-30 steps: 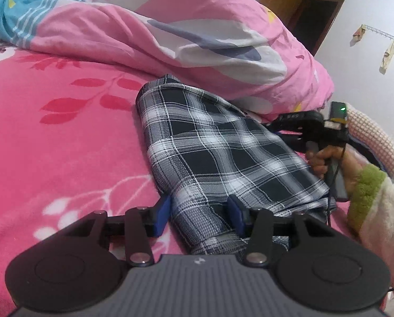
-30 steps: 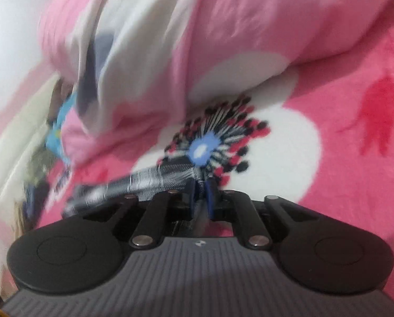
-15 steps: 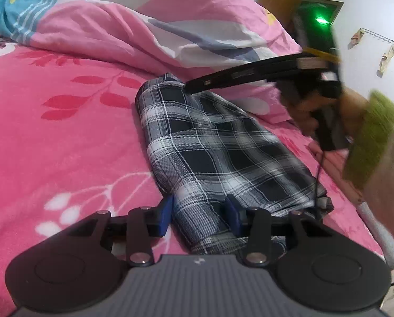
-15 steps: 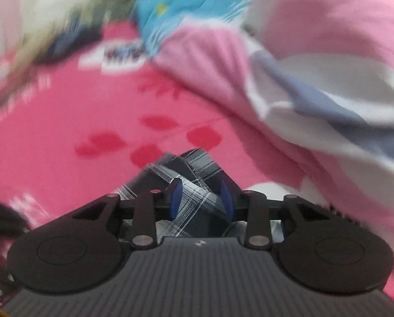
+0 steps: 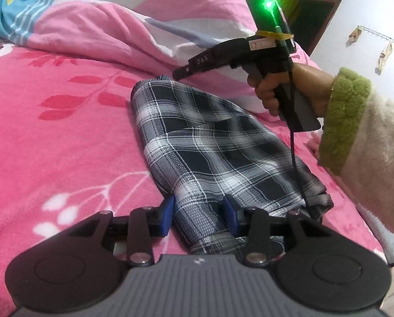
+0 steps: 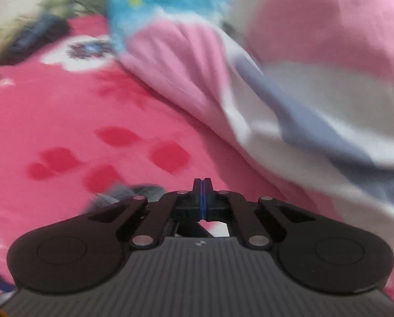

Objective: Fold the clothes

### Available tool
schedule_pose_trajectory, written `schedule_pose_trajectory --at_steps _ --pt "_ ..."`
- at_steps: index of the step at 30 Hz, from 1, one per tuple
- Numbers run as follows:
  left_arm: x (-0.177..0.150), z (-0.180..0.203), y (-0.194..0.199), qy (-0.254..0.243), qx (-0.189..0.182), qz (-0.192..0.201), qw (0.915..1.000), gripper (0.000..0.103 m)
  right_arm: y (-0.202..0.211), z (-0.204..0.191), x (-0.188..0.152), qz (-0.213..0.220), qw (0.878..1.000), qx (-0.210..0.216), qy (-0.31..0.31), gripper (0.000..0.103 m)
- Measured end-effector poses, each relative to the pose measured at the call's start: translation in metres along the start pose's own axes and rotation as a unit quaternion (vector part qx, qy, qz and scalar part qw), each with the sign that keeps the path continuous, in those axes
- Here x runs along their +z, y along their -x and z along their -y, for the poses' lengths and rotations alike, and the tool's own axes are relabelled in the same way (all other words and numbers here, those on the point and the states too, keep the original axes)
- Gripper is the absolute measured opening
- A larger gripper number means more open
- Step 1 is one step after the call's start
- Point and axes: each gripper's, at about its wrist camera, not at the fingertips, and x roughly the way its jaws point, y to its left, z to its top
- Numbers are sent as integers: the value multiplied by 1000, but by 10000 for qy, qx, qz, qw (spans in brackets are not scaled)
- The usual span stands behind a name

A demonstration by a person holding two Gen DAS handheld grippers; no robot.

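Note:
A black-and-white plaid garment [image 5: 207,142] lies folded lengthwise on the pink floral blanket [image 5: 51,137]. My left gripper [image 5: 199,212] sits low at the garment's near end. Its jaws are closing, and a bunched fold of the plaid fills the gap between the blue pads [image 5: 168,211]. My right gripper [image 5: 179,73] hovers above the garment's far end, held by a hand in a fuzzy green-cuffed sleeve [image 5: 345,121]. In the right wrist view the right gripper [image 6: 202,185] is shut with nothing between its pads. Only a blurred corner of the plaid [image 6: 123,192] shows there.
A rumpled pink, white and grey duvet [image 5: 154,29] is heaped along the far side of the bed, with blue bedding [image 5: 17,8] at the far left. A wooden cabinet [image 5: 313,18] stands by the white wall. The right wrist view is motion-blurred.
The right gripper rose from the garment's right edge and swung over its far end, opened on the way, then shut empty. The left gripper's jaws narrowed slightly on the near end.

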Motion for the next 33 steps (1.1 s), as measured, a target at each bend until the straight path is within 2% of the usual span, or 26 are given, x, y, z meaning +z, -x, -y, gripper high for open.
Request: schedule_pose_trajectory --at_steps 2,4,6,9,10,11,12,15,22,27,29,31,32,33 --pt "0 0 0 6 -6 4 10000 40 9 4 2 106 9985 421 -344 2" --pt "0 -1 0 9 -10 4 10000 40 22 -7 7 244 9962 821 -129 6" --pt "0 -1 0 8 -13 4 10000 40 22 -21 13 -5 9959 879 203 16" --pt "1 -1 0 10 -18 7 10000 40 1 -43 15 -682 9920 853 627 29" --pt "0 -2 0 14 -19 9 10000 40 -7 -49 14 -903 9895 844 744 30" --pt "1 -2 0 18 -20 12 10000 40 -13 -57 11 -1093 9871 775 882 29" --pt "1 -2 0 21 -22 14 10000 39 -18 -65 8 -1232 9847 648 1044 15" --pt "1 -2 0 20 -32 6 10000 38 -14 -77 11 -1207 9823 617 1296 5" --pt "0 -3 2 11 -90 -20 10000 35 -34 -63 17 -911 9905 401 951 3" --pt "0 -4 2 60 -145 -37 9999 34 -70 -49 15 -943 9931 -324 609 0" --pt "0 -6 2 93 -169 -33 9998 34 -59 -37 18 -694 9966 -395 209 1" --pt "0 -6 1 113 -182 -27 9998 35 -36 -26 25 -449 9985 -100 -281 4" --pt "0 -6 1 122 -189 -20 9997 34 -27 -23 28 -389 9982 71 -441 17" --pt "0 -7 1 128 -198 -15 9997 34 -21 -24 30 -423 9978 202 -479 43"
